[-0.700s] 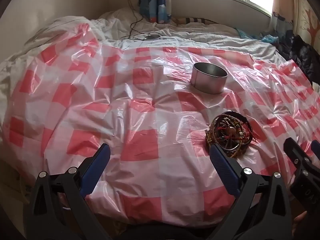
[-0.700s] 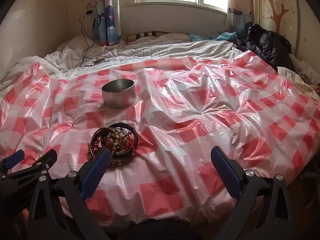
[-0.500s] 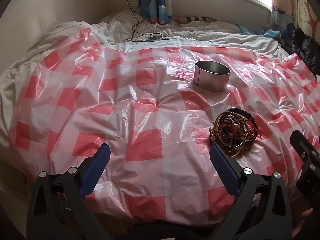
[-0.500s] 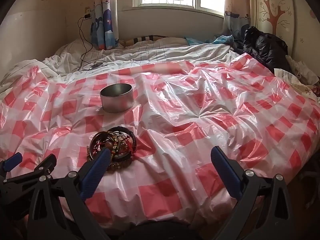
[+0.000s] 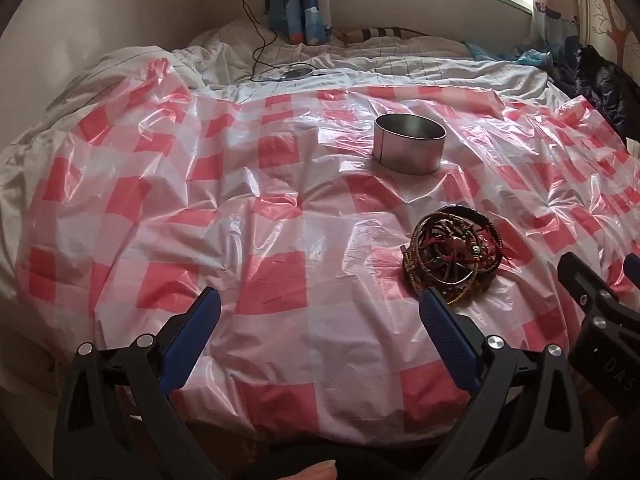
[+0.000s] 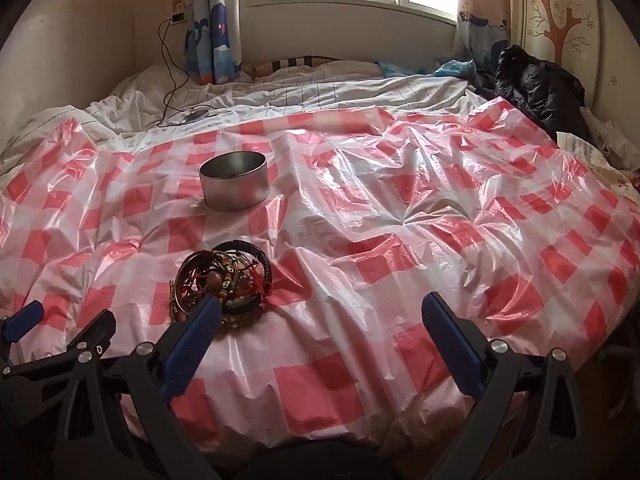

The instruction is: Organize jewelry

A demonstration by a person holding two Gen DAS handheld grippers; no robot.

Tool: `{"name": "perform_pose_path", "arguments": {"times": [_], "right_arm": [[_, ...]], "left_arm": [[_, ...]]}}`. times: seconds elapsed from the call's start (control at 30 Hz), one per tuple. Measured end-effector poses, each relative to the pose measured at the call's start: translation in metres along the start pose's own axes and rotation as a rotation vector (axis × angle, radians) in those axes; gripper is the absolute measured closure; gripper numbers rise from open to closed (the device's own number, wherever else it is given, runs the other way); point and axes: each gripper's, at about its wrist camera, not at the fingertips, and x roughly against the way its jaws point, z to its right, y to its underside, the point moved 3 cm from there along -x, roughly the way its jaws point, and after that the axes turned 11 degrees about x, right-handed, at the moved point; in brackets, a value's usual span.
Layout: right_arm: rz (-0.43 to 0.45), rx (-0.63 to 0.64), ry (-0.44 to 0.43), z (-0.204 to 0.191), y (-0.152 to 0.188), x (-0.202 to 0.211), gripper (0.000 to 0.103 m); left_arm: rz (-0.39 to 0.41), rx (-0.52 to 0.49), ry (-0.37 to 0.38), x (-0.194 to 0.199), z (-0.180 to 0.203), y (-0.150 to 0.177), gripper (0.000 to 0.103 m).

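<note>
A tangled pile of bracelets and beaded bangles (image 5: 454, 258) lies on the red-and-white checked plastic sheet (image 5: 280, 208) over the bed. It also shows in the right wrist view (image 6: 224, 278). A round metal tin (image 5: 409, 143), open on top, stands upright behind the pile; the right wrist view shows it too (image 6: 234, 181). My left gripper (image 5: 320, 338) is open and empty, low at the bed's near edge, left of the pile. My right gripper (image 6: 320, 338) is open and empty, right of the pile, with its left finger in front of it.
White striped bedding (image 6: 320, 96) lies beyond the sheet, with a black cable (image 6: 172, 80) and a small device on it. A black jacket (image 6: 540, 84) lies at the far right. A window and curtains (image 6: 212, 20) stand behind the bed.
Both grippers have drawn back and tilted up a little, so the bed shows farther away. The bracelets and tin have not moved.
</note>
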Motion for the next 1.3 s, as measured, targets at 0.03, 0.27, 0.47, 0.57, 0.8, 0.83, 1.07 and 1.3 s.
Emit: {"name": "perform_pose_path", "arguments": {"times": [0.03, 0.27, 0.47, 0.57, 0.8, 0.83, 1.07, 1.3], "right_arm": [[0.000, -0.002, 0.001, 0.001, 0.000, 0.000, 0.007], [-0.003, -0.013, -0.018, 0.004, 0.000, 0.001, 0.007], [-0.005, 0.004, 0.000, 0.000, 0.001, 0.002, 0.007], [-0.003, 0.024, 0.009, -0.004, 0.001, 0.004, 0.007], [-0.006, 0.050, -0.016, -0.009, -0.001, 0.005, 0.007], [-0.004, 0.041, -0.033, -0.008, 0.000, 0.005, 0.007], [-0.049, 0.001, -0.164, -0.004, 0.003, -0.007, 0.007], [-0.008, 0.015, -0.090, -0.008, 0.004, 0.001, 0.007]], "left_arm": [[0.004, -0.007, -0.009, 0.001, 0.002, 0.000, 0.008], [0.024, 0.001, -0.004, 0.011, 0.001, -0.002, 0.008], [0.024, 0.000, 0.010, 0.018, -0.002, -0.003, 0.008], [0.017, 0.008, 0.024, 0.020, -0.006, -0.003, 0.008], [0.027, 0.034, 0.045, 0.023, -0.013, -0.004, 0.008], [0.033, 0.036, 0.043, 0.024, -0.013, -0.004, 0.008], [0.048, 0.029, 0.020, 0.022, -0.012, -0.004, 0.008], [0.033, 0.021, 0.005, 0.012, -0.010, -0.003, 0.008]]}}
